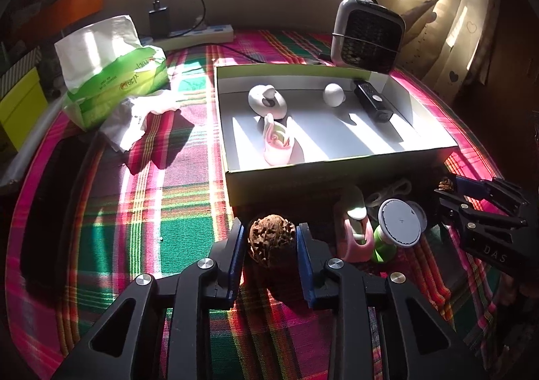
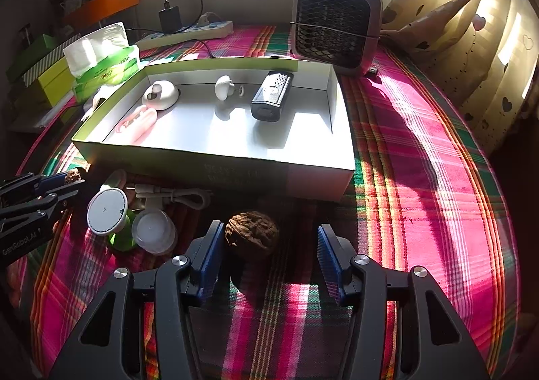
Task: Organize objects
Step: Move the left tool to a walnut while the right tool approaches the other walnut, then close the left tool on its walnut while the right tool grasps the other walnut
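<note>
A shallow open box (image 1: 340, 168) (image 2: 215, 161) lies on the plaid cloth and holds a white round device (image 1: 267, 101), a white ball-shaped item (image 1: 333, 94), a black remote (image 1: 372, 101) and a pink holder (image 1: 281, 144). My left gripper (image 1: 271, 247) is shut on a brown walnut (image 1: 272, 240), held just in front of the box; it also shows in the right wrist view (image 2: 72, 176). My right gripper (image 2: 269, 253) is open around a second walnut (image 2: 252, 233) that rests on the cloth, near the left pad.
In front of the box lie a white disc on a green stand (image 2: 107, 211), a clear jar (image 2: 154, 232), a white cable (image 2: 182, 194) and a pink item (image 1: 353, 231). A tissue pack (image 1: 114, 76), a small fan heater (image 2: 337, 26) and a power strip (image 2: 188, 31) stand behind.
</note>
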`<state>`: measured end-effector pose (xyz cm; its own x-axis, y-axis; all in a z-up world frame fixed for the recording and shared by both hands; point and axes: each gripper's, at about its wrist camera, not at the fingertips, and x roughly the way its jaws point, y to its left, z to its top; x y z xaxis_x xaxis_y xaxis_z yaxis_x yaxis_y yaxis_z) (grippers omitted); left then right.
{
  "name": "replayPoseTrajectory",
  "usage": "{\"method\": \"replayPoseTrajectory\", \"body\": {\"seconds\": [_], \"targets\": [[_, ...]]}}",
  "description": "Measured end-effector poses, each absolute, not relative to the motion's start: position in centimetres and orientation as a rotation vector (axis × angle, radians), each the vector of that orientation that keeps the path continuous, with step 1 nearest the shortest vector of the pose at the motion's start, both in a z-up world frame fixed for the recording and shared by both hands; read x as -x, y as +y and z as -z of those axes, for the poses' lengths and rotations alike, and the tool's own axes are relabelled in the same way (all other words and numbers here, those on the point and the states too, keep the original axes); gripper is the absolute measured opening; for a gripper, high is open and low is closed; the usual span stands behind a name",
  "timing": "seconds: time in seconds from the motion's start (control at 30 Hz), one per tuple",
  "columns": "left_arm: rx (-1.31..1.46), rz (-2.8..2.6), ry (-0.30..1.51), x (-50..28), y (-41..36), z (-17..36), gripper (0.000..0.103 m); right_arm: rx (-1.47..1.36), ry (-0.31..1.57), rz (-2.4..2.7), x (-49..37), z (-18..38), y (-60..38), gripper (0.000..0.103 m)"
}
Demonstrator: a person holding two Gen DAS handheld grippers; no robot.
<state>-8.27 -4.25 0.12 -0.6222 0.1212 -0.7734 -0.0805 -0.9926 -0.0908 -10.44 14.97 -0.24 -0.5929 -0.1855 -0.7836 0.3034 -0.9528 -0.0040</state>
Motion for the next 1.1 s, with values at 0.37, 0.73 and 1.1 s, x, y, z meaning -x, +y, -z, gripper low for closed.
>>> {"method": "replayPoseTrajectory", "body": {"seconds": [0.37,0.73,1.1], "targets": [[1.310,-2.734,-0.064,8.22,-4.16,-0.14,0.026,-1.238,0.197,2.583,10.25,0.18,14.98,0.032],[1.307,-2.738,-0.064,8.22,-4.13,-0.10,0.026,-1.238,0.196,2.582,10.27,0.20,15.01,0.032],[1.306,-2.738,-0.062,8.20,-4.14,-0.08,0.026,-1.238,0.196,2.582,10.28,0.19,15.02,0.032]]}}
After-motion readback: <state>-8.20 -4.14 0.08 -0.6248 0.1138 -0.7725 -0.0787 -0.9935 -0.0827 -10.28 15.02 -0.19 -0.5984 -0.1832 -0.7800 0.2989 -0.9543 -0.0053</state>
